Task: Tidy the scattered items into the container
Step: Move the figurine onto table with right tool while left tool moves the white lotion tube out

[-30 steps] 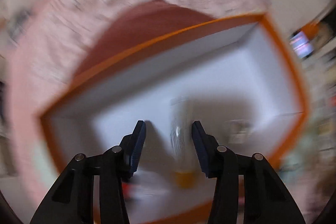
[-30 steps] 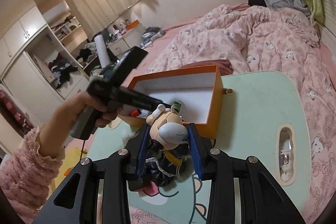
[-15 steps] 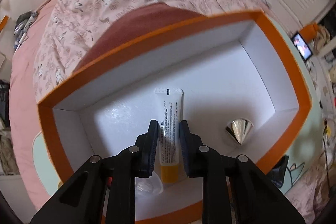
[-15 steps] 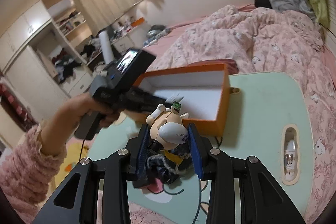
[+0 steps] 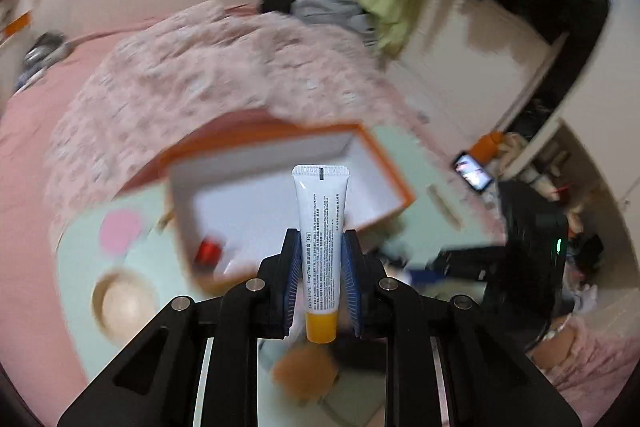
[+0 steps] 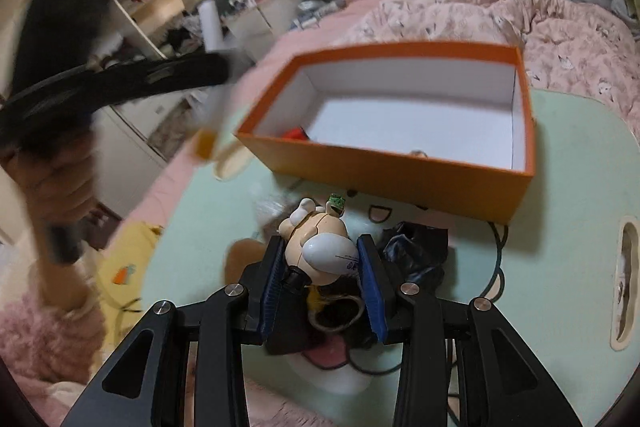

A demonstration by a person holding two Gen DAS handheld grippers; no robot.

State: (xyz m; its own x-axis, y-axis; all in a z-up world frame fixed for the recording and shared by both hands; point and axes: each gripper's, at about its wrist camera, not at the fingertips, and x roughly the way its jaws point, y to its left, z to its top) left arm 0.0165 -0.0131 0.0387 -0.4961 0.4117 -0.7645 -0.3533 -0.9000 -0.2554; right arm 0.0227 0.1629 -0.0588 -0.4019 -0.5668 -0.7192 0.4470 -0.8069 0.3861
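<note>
Inside, our orange box on the green table holds a red item in its near left corner and a small shiny thing against the near wall; the rest of its white floor is bare.

Half a second ago our left tongs sat low in the box, clenched on the tube lying there. Now they have come up and out with it, and the box lies farther off below them. The tube is still pinched between the blue pads, its orange cap towards us and its crimped end far.

Our right tongs stay closed on the figure, gripping its pale head. They have sunk nearer the table, just short of the box's near wall. The figure points towards the box.
</note>
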